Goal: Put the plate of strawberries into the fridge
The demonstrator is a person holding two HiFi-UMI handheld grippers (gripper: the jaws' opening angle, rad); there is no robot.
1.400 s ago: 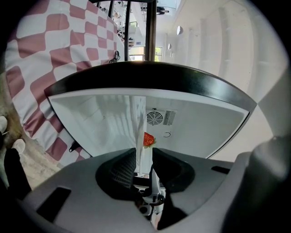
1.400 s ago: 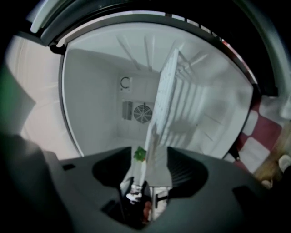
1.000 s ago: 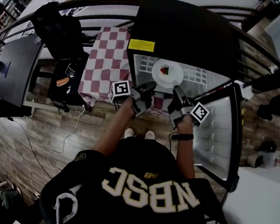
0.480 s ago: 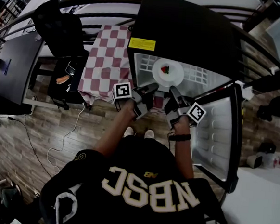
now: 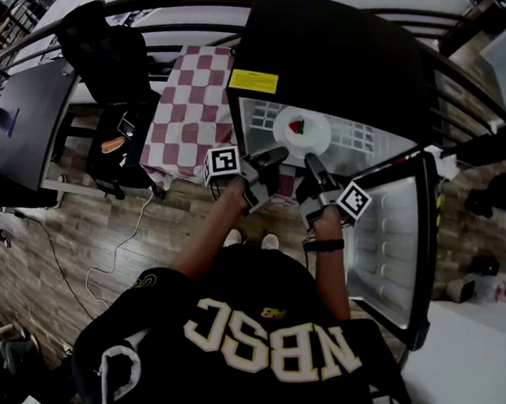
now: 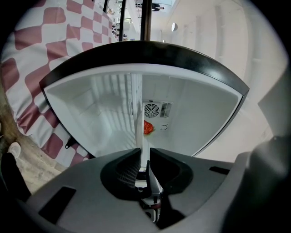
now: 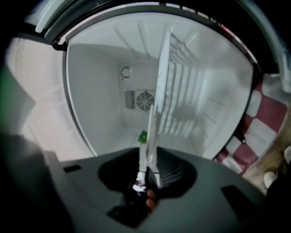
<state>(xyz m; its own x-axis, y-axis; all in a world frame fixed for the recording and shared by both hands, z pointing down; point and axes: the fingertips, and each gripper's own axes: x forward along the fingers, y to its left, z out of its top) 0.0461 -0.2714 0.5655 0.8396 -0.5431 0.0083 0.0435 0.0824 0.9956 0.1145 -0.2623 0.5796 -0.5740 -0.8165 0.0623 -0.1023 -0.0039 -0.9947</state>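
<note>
The plate (image 5: 316, 135) with its strawberry (image 5: 298, 125) lies on the wire shelf (image 5: 363, 134) inside the open black fridge (image 5: 334, 55). The fridge door (image 5: 389, 242) is swung wide on the right, and nothing stands between the person and the shelf. The left claw (image 5: 274, 157) is clenched on the plate's near rim. The right claw (image 5: 312, 164) is closing around the same rim, which sits between its pads and is not clearly pinched. A yellow label (image 5: 253, 82) sits on the fridge top. Just left of the fridge is a surface under a red-and-white checked cloth (image 5: 195, 105), then a black chair (image 5: 123, 139) with small items on its seat. The floor (image 5: 85, 236) is wood plank, and dark railings (image 5: 164, 7) curve behind. Both gripper views show plate and shelf edge-on, with a fan grille (image 6: 154, 110) on the back wall. The chair's items are too small to name.
</note>
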